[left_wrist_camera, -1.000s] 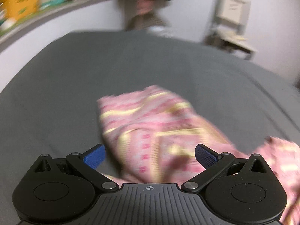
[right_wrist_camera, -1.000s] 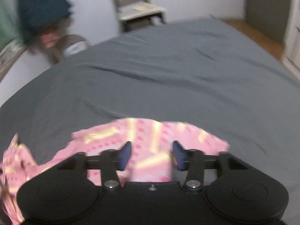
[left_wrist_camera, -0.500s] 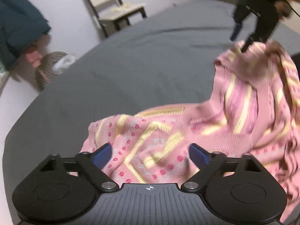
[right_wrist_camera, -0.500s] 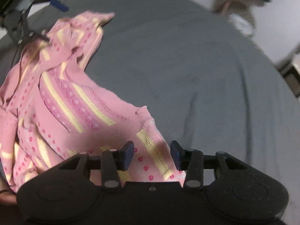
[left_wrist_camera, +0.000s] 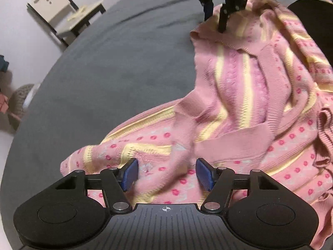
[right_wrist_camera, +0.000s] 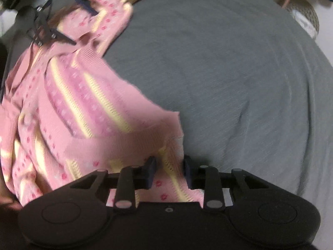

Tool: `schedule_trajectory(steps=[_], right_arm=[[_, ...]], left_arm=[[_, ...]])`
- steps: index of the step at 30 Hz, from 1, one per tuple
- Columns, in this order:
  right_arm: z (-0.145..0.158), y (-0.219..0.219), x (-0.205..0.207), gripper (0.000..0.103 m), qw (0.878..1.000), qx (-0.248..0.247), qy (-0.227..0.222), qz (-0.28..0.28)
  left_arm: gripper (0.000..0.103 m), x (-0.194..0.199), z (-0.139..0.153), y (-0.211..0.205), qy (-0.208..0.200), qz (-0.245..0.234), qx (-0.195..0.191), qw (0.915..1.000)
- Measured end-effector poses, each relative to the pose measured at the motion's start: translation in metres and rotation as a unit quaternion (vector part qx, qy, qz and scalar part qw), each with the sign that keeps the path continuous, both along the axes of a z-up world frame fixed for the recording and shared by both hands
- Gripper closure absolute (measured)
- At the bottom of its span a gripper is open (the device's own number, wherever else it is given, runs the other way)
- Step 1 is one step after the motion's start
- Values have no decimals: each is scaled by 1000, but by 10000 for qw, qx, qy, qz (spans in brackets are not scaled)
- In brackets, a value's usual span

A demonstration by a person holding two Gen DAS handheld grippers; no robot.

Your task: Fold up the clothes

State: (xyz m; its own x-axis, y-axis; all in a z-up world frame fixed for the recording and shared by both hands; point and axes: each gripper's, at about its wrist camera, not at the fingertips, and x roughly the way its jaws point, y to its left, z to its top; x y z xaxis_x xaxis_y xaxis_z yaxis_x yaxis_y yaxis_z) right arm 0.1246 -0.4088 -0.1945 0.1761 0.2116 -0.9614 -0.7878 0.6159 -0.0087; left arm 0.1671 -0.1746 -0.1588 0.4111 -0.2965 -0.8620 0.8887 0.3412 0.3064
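A pink knitted sweater (left_wrist_camera: 239, 95) with yellow stripes and red dots lies crumpled on a grey bed sheet (left_wrist_camera: 124, 52). My left gripper (left_wrist_camera: 167, 173) points down at one end of it. Its jaws are closing, with a fold of the knit between the blue pads (left_wrist_camera: 130, 174) and a gap still showing. At the other end, my right gripper (right_wrist_camera: 169, 171) hangs over the sweater (right_wrist_camera: 79, 108) edge. Its jaws are also closing, narrower, around a strip of hem. Each view shows the other gripper far off: the right gripper (left_wrist_camera: 215, 16) and the left gripper (right_wrist_camera: 77, 21).
The grey sheet (right_wrist_camera: 229, 73) spreads wide beyond the sweater. A pale chair (left_wrist_camera: 62, 10) stands by the wall past the bed, and a woven basket (right_wrist_camera: 301, 14) sits on the floor. A person's dark sleeve (left_wrist_camera: 312, 20) is at the right edge.
Both grippers have rolled and come down onto the sweater, one at each end. Both sets of jaws have narrowed around the knit.
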Motion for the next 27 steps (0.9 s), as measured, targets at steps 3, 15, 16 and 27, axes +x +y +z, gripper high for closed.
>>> schedule_trajectory(steps=[3,15,16,27], right_arm=[[-1,2,-21,72,9994,-125,-238,217],[14,-11,-17,72,9984,133,-451,-300],[15,-16,-13,72,9985,106,-441,-297],[-8,-9,-3,72,9992,-175,-372,20]], left_arm=[[38,-19,3,8,-276,-205,68,9994],[36,11,49,17,-696,187,-370,9967],[50,12,48,17,-659,151,-265,9974],[53,0,13,0,-406,-781,797,9929]])
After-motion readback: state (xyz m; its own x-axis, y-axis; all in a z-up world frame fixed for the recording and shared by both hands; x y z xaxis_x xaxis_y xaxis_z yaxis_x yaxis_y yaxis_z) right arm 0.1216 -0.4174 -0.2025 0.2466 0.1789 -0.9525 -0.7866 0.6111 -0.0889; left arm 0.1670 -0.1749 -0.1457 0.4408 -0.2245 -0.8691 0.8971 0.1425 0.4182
